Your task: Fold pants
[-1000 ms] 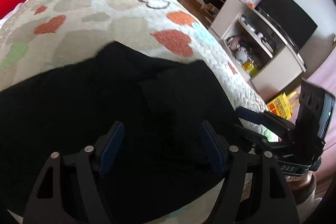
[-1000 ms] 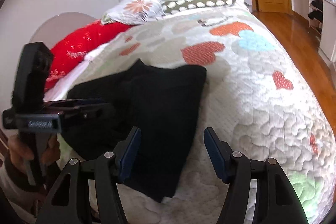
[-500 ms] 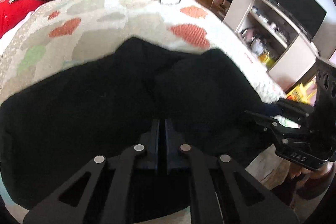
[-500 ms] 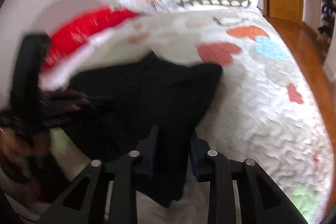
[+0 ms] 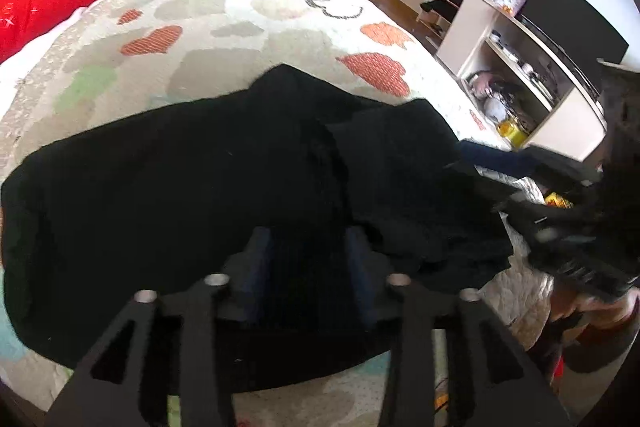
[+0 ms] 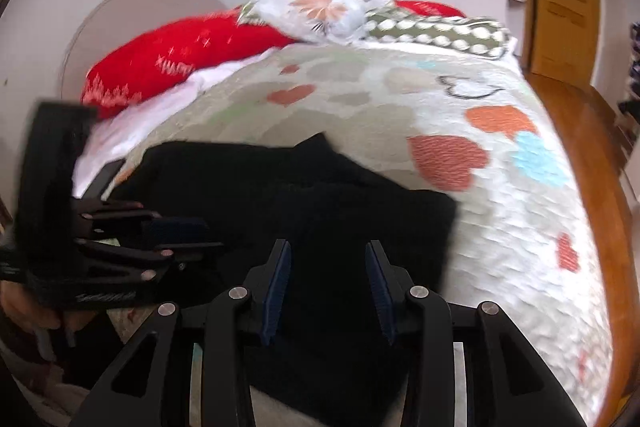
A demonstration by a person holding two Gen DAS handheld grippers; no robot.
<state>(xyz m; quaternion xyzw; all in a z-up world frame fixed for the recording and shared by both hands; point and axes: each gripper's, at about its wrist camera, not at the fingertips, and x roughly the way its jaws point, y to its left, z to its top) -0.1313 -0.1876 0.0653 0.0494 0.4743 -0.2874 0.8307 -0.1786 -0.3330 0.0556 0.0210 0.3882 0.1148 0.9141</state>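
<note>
The black pants point(image 5: 208, 211) lie bunched on the quilted bed point(image 5: 224, 27), spreading out ahead of both tools near the bed's edge. The left gripper point(image 5: 308, 259) has its jaws apart with dark cloth lying between and beneath them, seemingly placed to take an edge. The right gripper point(image 6: 328, 275) likewise stands with jaws apart over the folded end, gripping nothing; I judge both are set to pinch the near hem for a fold.
</note>
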